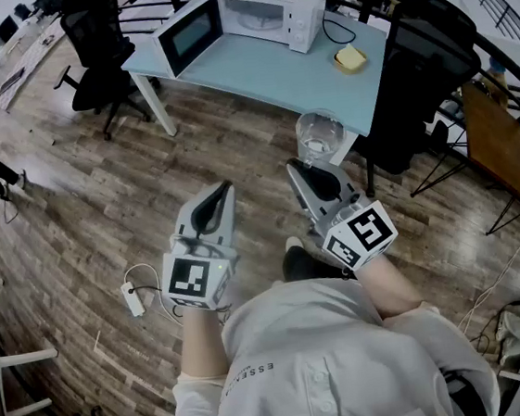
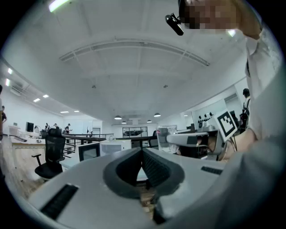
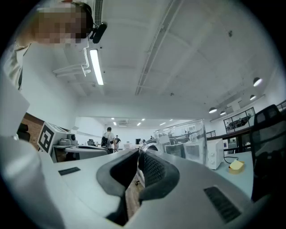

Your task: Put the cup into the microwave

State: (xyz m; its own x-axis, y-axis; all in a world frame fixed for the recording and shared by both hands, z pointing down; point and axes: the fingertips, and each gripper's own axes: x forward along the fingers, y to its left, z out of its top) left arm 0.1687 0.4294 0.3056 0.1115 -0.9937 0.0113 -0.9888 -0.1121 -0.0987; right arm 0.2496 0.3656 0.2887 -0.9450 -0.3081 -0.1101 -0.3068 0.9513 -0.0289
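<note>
**A:** Entry one, the largest: table [image 1: 263, 73], pale blue, ahead of the person. On it stands the microwave [image 1: 279, 9], white, with its door [image 1: 189, 35] swung wide to the left and the opening facing this way.

**B:** And the grippers?

**A:** Right gripper [image 1: 298, 164]: jaws all but closed, pinching the cup's wall at the rim. Left gripper [image 1: 225, 187]: jaws pressed together with nothing between them, just beside the right one.

**B:** Where is the cup?

**A:** Cup [image 1: 319, 137]: in the air at the right gripper's tip, by the table's near edge. The microwave is well beyond it, forward and a little left. The cup is upright, long axis vertical. The right hand carries it; the left is nearer the door.

**B:** Its look?

**A:** Clear glass, straight-sided, seemingly empty. Probably slippery in a rim pinch.
</note>
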